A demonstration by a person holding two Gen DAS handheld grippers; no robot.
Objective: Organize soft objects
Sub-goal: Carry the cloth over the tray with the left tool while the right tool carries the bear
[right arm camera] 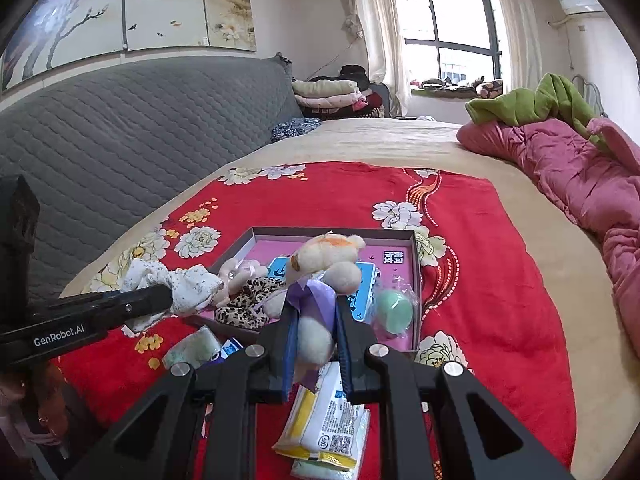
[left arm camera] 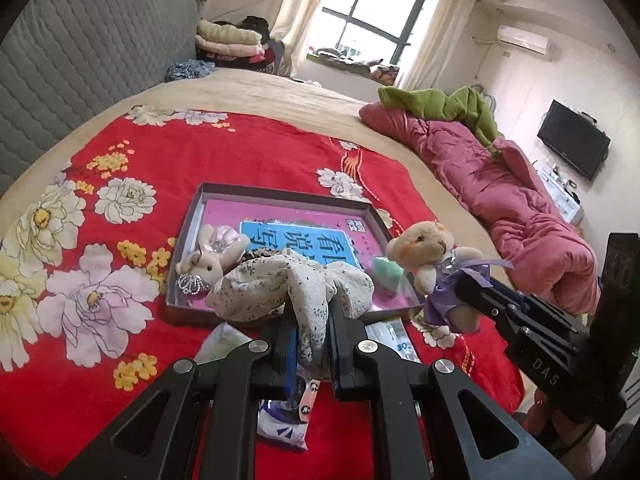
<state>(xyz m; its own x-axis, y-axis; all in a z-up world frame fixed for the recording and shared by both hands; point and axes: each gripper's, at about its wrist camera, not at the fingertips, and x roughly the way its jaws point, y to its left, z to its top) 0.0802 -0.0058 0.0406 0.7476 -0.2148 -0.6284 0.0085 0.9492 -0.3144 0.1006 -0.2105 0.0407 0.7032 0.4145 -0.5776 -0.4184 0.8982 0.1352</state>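
Box (left arm camera: 280,197) far half free; toys (left arm camera: 208,260) crowd near edge.

- Red floral blanket (left arm camera: 240,152) spread over the beige bed (left arm camera: 280,92) in front of me
- Grey quilted headboard (right arm camera: 132,120) on the left, painted panels (right arm camera: 140,4) above it
- Pink quilt (left arm camera: 500,196) bunched along the right edge, green blanket (left arm camera: 440,104) on top
- Folded bedding stack (right arm camera: 328,94) by the window (right arm camera: 448,28)
- TV (left arm camera: 574,144) and AC unit (left arm camera: 524,38) on the far wall

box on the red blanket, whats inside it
The box holds a pink book, a pale bunny, a leopard-print piece and a green ball. The held cloth and bear hide part of its floor.
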